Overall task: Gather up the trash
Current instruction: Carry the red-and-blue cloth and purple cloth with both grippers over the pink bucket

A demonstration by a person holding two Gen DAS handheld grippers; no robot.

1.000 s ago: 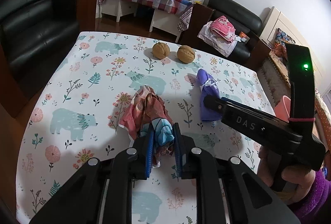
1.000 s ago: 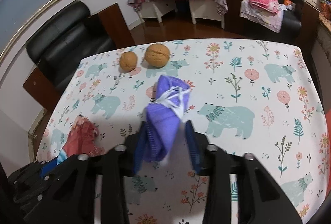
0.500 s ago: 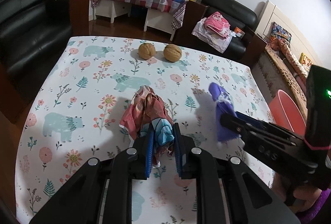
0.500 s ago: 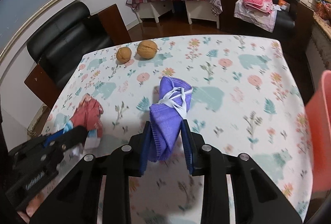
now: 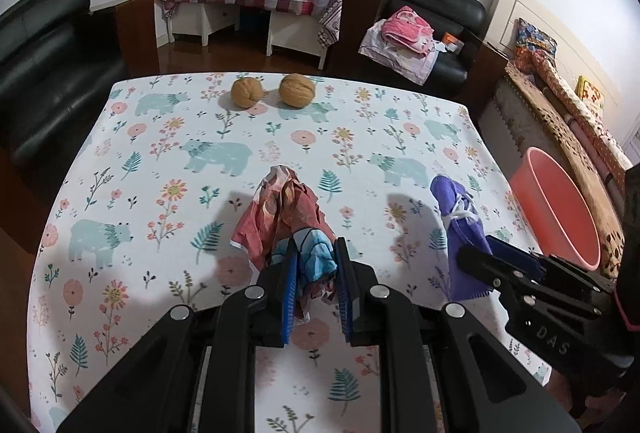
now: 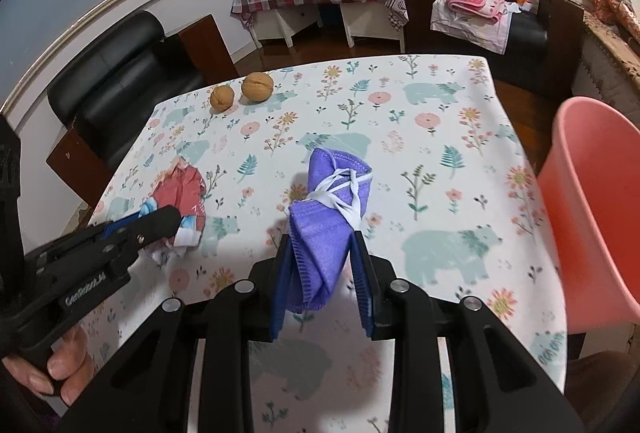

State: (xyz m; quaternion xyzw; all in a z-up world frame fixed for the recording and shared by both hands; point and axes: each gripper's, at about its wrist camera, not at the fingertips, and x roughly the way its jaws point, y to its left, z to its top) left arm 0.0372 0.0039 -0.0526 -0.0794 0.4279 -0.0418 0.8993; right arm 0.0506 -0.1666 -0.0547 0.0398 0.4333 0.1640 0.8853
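Observation:
My left gripper (image 5: 315, 265) is shut on a crumpled red and blue wrapper (image 5: 286, 217) and holds it just above the table; the wrapper also shows in the right wrist view (image 6: 180, 193). My right gripper (image 6: 322, 265) is shut on a folded purple face mask (image 6: 328, 201) with white straps, lifted over the table's right part; the mask shows in the left wrist view (image 5: 460, 221) too. A pink bin (image 6: 592, 209) stands off the table's right edge, close to the right gripper, and shows in the left wrist view (image 5: 556, 209).
Two walnuts (image 5: 272, 93) lie side by side near the far edge of the table, which has a bear-and-flower cloth (image 5: 160, 161). Black sofas stand to the left and behind. A checked side table is at the back.
Both grippers have lifted and pulled back with their loads. The right gripper has carried the mask to the right, and the pink bin has come into view beside it.

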